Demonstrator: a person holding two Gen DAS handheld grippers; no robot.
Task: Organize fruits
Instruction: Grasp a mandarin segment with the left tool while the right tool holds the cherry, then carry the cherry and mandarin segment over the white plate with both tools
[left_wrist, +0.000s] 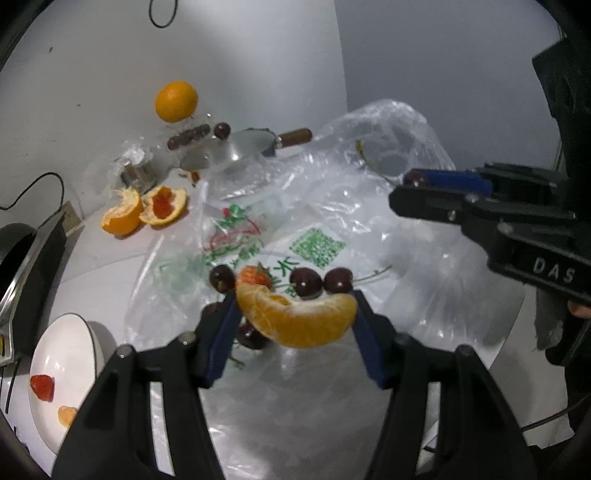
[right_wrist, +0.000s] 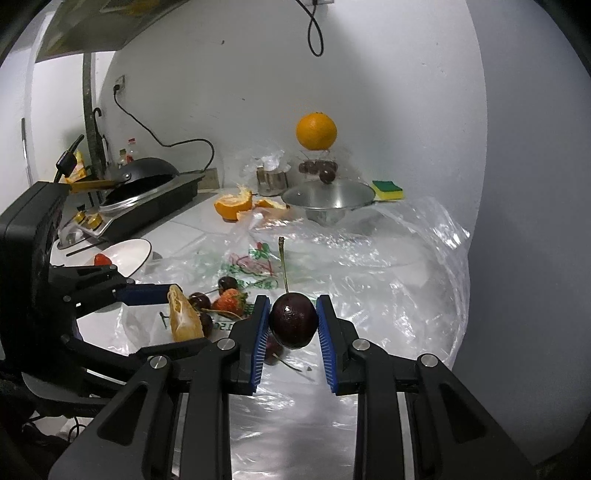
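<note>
With our left gripper (left_wrist: 295, 314) clamped on an orange segment (left_wrist: 299, 317) and our right gripper (right_wrist: 291, 321) on a cherry (right_wrist: 293, 320), the bowl (left_wrist: 92, 332) to our left holds little, while loose cherries (left_wrist: 304, 282) and a strawberry (left_wrist: 255, 277) wait just ahead.

bowl (left_wrist: 70, 332) cut off behind left gripper (left_wrist: 295, 314) finger base in left wrist view, orange piece in it half hidden; in right wrist view bowl's near rim is behind that gripper's body
cherry (left_wrist: 253, 334) under the orange segment (left_wrist: 299, 317) mostly covered by segment and blue pad
cherry held by right gripper (left_wrist: 410, 184): only a dark sliver shows at the pad tip in left wrist view
green print on plastic bag (left_wrist: 332, 206) too blurred/crumpled to read
cherries (right_wrist: 317, 168) under the whole orange (right_wrist: 316, 131) blurred, can't count them
small items by the black pan (right_wrist: 147, 173) too small to identify
person: only a bit of hand at right edge
</note>
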